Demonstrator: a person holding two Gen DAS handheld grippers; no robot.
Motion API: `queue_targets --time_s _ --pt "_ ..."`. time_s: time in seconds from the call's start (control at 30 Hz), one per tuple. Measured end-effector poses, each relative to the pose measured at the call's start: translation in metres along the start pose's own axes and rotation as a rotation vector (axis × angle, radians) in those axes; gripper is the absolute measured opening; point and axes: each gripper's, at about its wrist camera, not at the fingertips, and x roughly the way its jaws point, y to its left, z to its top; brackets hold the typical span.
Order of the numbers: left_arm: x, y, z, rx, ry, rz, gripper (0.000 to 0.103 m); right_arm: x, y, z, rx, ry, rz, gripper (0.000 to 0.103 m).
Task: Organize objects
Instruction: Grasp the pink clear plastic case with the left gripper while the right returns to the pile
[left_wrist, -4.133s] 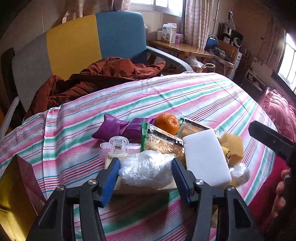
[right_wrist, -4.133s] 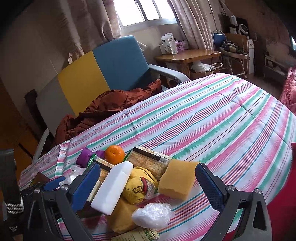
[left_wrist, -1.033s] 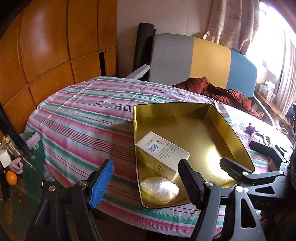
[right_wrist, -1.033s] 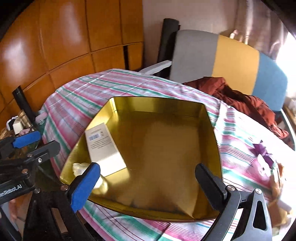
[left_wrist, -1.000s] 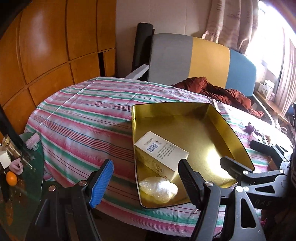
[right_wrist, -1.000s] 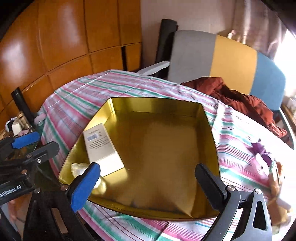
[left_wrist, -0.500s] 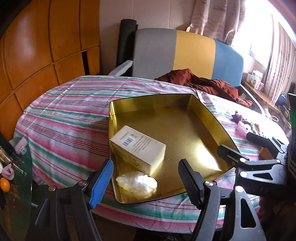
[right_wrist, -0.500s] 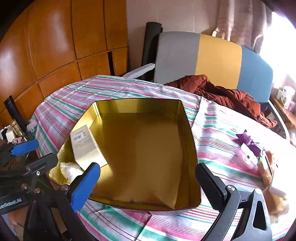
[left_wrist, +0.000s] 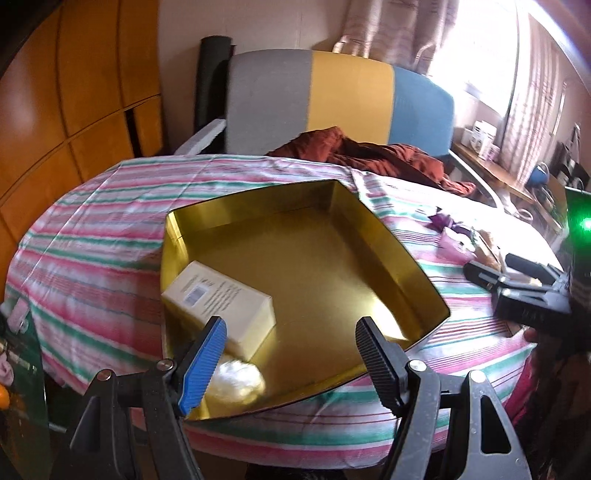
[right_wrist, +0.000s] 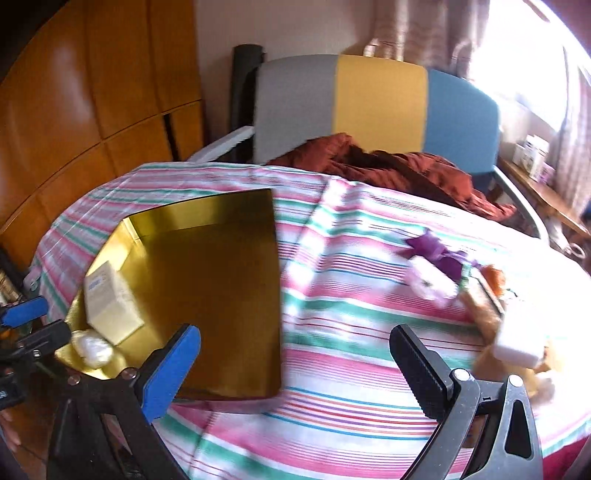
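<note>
A shallow gold tin tray lies on the striped tablecloth. In it lie a cream carton box and a small crumpled plastic bag. My left gripper is open and empty over the tray's near edge. My right gripper is open and empty, over the cloth just right of the tray. A pile of loose objects lies at the right: a purple wrapper, a pink clip, a white block.
A grey, yellow and blue chair with a rust-red jacket stands behind the table. Wooden panels fill the left wall. A glass side table with small items sits low at the left.
Both grippers have swung to the right, so the tray sits further left in both views and the pile of objects has come into the right wrist view. Both stay open.
</note>
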Motion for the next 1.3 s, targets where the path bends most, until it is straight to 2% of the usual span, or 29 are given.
queue_targets --time_s 0.17,0.53,0.6,0.67,0.77,1.03,1.17,1.3 --pt "0.006 -0.024 0.010 0.055 0.000 -0.039 0.074 -0.011 -0.057 0.004 0.071 -0.010 -0.097 0.103" --pt "0.027 -0.090 0.027 0.204 0.033 -0.119 0.074 -0.028 -0.197 0.010 0.271 -0.070 -0.372 0.103" --pt "0.033 -0.105 0.030 0.235 0.039 -0.125 0.077 -0.026 -0.219 0.003 0.332 -0.082 -0.378 0.103" --pt "0.039 -0.118 0.034 0.262 0.040 -0.139 0.079 -0.021 -0.236 -0.006 0.413 -0.055 -0.374 0.103" --pt "0.051 -0.139 0.043 0.303 0.048 -0.159 0.081 -0.023 -0.250 -0.008 0.485 -0.058 -0.334 0.103" --pt "0.092 -0.199 0.074 0.436 0.077 -0.239 0.085 -0.023 -0.250 -0.011 0.504 -0.064 -0.292 0.103" --pt "0.118 -0.224 0.088 0.474 0.122 -0.286 0.086 -0.022 -0.252 -0.010 0.511 -0.064 -0.271 0.103" --pt "0.145 -0.247 0.098 0.515 0.160 -0.298 0.089 -0.021 -0.253 -0.011 0.521 -0.063 -0.255 0.103"
